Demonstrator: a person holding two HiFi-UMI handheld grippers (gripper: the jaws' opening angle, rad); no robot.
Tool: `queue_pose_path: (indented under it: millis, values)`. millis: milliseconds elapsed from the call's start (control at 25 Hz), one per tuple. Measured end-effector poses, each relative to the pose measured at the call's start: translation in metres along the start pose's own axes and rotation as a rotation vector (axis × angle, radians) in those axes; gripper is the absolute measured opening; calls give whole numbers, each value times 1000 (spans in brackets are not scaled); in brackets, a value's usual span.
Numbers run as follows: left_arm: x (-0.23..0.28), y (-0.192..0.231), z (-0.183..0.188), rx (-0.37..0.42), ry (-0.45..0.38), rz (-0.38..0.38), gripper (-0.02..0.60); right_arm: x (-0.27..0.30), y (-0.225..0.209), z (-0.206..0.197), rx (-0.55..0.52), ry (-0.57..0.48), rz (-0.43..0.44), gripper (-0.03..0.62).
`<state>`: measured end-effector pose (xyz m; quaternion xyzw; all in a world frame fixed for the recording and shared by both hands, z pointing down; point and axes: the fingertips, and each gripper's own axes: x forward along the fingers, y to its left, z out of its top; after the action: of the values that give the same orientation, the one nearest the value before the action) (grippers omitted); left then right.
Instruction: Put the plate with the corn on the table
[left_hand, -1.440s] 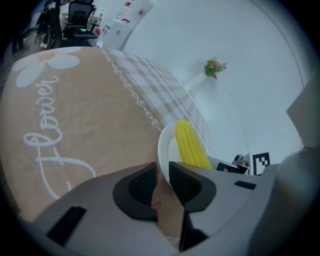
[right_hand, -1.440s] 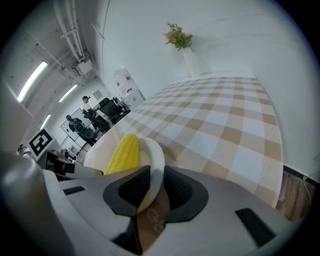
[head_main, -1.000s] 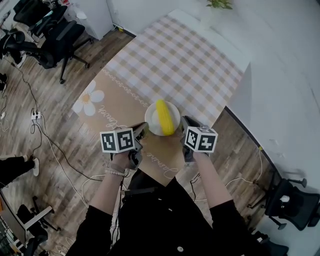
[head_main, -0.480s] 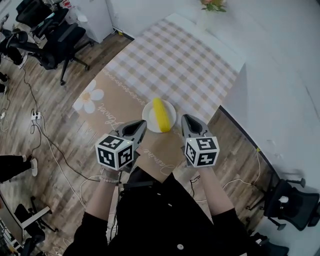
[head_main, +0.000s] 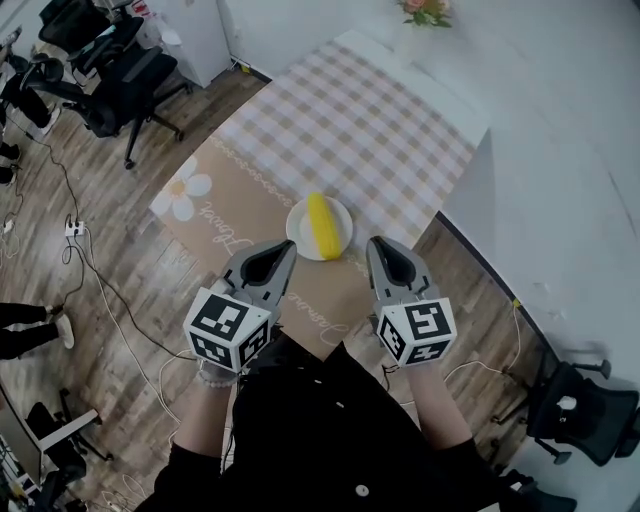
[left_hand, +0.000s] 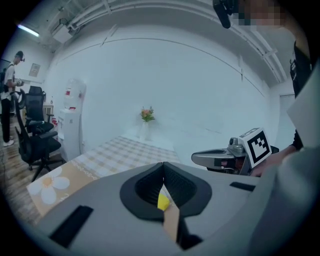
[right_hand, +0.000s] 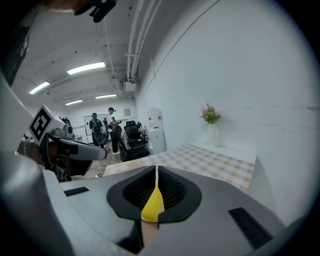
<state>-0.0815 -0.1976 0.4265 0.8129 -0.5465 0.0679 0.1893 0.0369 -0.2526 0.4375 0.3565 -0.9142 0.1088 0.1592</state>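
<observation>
Table (head_main: 350, 120) bears plate (head_main: 298, 232) overhead; elsewhere seemingly only corn (right_hand: 152, 204).

The person wears a black top (head_main: 320, 430) with a small white button (head_main: 361, 493), and a pale bead bracelet (head_main: 213, 378) beyond its left sleeve (head_main: 185, 470). The left claw (head_main: 286, 249) and the right claw (head_main: 377, 245) are grey with black ribbed pads (left_hand: 147, 187), each bearing a black-and-white marker cube (head_main: 227, 328) nearest the top.

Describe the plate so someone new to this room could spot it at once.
Start at the long table with the checked cloth. At its near end, where the checks meet the brown strip, sits a round white plate. It is the only dish there, with a yellow corn cob lying on it.
</observation>
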Motion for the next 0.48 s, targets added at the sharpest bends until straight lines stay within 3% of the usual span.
queue_pose_path:
  millis: [200, 360, 480]
  values:
    - [-16, -13, 21, 41, -51, 1, 14, -19, 12, 23, -47, -57, 16, 49]
    - [-1, -23, 37, 72, -53, -2, 14, -24, -5, 45, -55, -91, 35, 48]
    - [-18, -30, 37, 89, -63, -13, 14, -39, 15, 54, -93, -118, 39, 48]
